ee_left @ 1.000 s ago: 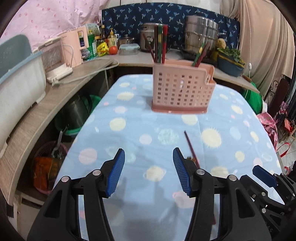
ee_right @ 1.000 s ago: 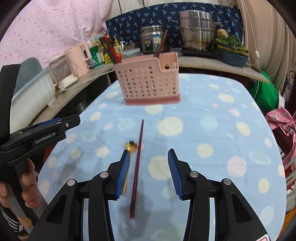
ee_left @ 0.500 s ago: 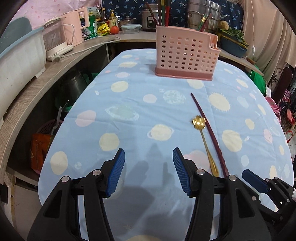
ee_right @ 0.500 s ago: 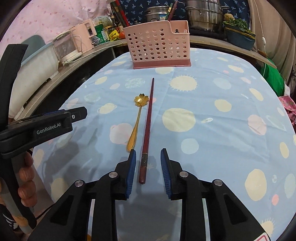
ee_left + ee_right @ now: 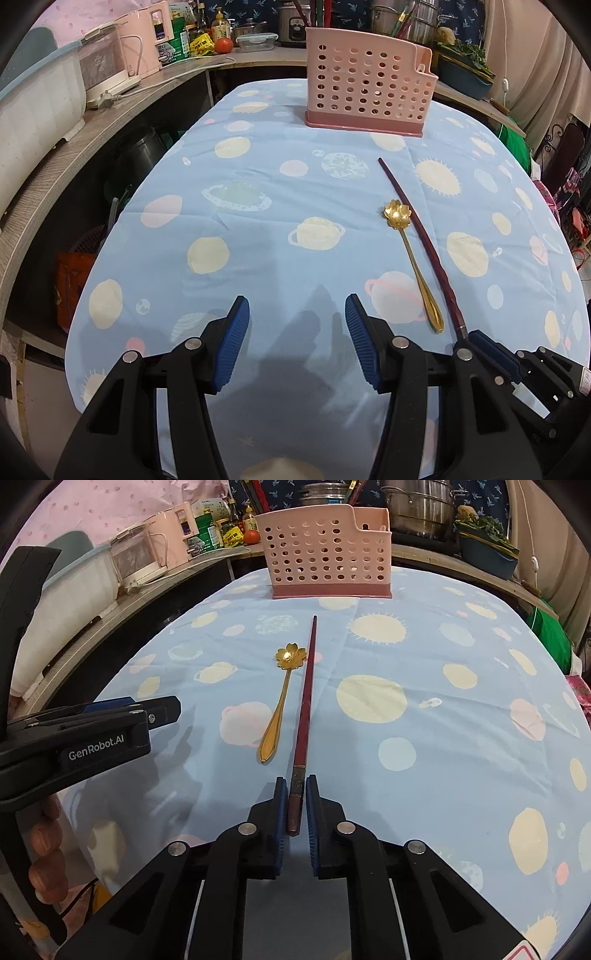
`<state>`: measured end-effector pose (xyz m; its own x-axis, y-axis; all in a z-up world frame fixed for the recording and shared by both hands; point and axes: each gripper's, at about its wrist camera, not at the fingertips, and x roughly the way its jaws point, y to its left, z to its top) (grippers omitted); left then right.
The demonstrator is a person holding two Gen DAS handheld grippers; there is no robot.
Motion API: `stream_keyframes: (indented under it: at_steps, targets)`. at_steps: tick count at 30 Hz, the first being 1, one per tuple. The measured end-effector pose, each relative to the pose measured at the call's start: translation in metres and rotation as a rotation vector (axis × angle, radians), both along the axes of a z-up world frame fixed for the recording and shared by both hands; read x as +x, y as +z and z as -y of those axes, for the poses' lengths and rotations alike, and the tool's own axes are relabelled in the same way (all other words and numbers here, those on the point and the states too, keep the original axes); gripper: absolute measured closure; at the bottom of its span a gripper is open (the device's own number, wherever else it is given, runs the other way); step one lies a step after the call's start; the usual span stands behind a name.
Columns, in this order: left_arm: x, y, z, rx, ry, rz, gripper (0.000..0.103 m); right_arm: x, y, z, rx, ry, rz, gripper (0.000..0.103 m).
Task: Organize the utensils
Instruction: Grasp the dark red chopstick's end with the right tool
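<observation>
A dark red chopstick [image 5: 304, 701] lies lengthwise on the blue planet-print tablecloth [image 5: 424, 664]. My right gripper [image 5: 295, 786] is closing on its thick near end, and both blue pads press against it. A gold spoon with a flower-shaped bowl [image 5: 280, 701] lies just left of the chopstick, untouched. The pink perforated utensil basket [image 5: 325, 554] stands upright at the far end, with several chopsticks sticking out. My left gripper [image 5: 297, 314] hovers open over bare cloth, left of the spoon [image 5: 410, 251] and chopstick [image 5: 417, 221]; nothing is between its fingers.
A grey wooden counter [image 5: 55, 155] curves along the left with a white tub, pink appliances and bottles. Steel pots [image 5: 421, 509] and a blue dish of greens stand behind the basket. A dark gap with stored items lies between counter and table. Fingers hold the left gripper's handle [image 5: 44, 849].
Both grippers came down toward the cloth. My right gripper's jaws narrowed from wide apart to pressing on the chopstick's near end. The left gripper's opening stayed the same.
</observation>
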<state>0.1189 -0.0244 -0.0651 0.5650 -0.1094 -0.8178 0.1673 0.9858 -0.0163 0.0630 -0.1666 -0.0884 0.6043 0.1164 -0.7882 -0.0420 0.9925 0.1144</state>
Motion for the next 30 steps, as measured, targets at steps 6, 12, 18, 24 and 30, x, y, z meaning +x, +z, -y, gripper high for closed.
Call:
stream_keyframes:
  at_steps: [6, 12, 18, 24, 30]
  targets:
    - [0.001, -0.005, 0.003, 0.000, -0.010, -0.017, 0.052, 0.000, 0.000, 0.002, -0.010, -0.005, 0.005, 0.096]
    - [0.000, -0.004, 0.007, 0.000, -0.017, -0.021, 0.051, -0.001, 0.002, 0.008, 0.001, -0.025, 0.008, 0.096]
    - [-0.002, -0.003, 0.014, 0.002, -0.031, -0.019, 0.043, -0.003, 0.009, 0.023, 0.031, -0.063, 0.024, 0.096]
    - [-0.006, 0.000, 0.028, -0.008, -0.064, -0.021, 0.038, -0.005, 0.012, 0.037, 0.036, -0.097, 0.037, 0.096]
    - [-0.011, -0.003, 0.043, -0.026, -0.105, -0.044, 0.038, -0.007, 0.010, 0.053, 0.043, -0.132, 0.032, 0.096]
